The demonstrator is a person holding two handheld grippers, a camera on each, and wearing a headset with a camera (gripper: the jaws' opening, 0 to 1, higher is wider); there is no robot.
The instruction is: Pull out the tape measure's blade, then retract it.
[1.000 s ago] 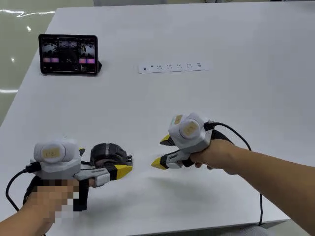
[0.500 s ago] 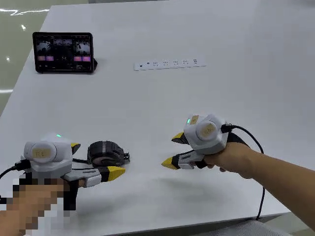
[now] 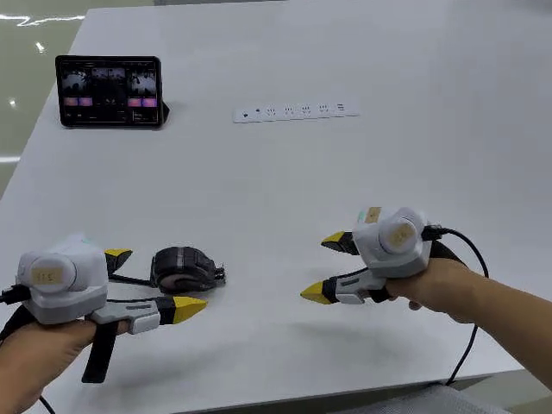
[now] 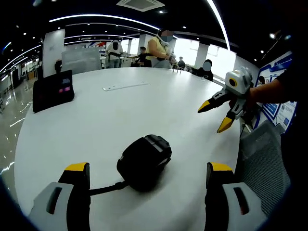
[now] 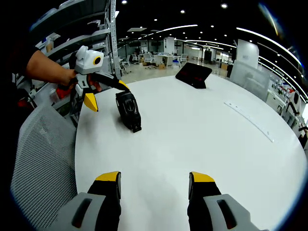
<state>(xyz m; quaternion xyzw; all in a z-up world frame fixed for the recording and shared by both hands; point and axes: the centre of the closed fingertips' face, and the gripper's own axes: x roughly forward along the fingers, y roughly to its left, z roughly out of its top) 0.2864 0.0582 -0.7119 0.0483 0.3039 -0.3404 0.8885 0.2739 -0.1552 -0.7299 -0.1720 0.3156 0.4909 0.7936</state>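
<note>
A black tape measure [image 3: 183, 269] lies on the white table [image 3: 285, 190], with no blade showing outside its case. My left gripper [image 3: 155, 280] is open, one jaw on each side of the case, not touching it. In the left gripper view the tape measure [image 4: 144, 161] sits just ahead between the jaws of the left gripper [image 4: 148, 168], a thin black strap [image 4: 103, 188] trailing from it. My right gripper [image 3: 323, 267] is open and empty, well to the right of the case. The right gripper view has the tape measure [image 5: 129, 109] far ahead beside the left gripper [image 5: 107, 95].
A tablet [image 3: 109, 91] stands at the back left and a white power strip [image 3: 295, 111] lies at the back middle. The table's near edge runs just below both hands. A grey mesh chair [image 5: 43, 159] is beside the table. People stand far off [image 4: 161, 45].
My right gripper has drawn off to the right, away from the tape measure. The left gripper has slid back a little toward me. The tape measure has stayed in place.
</note>
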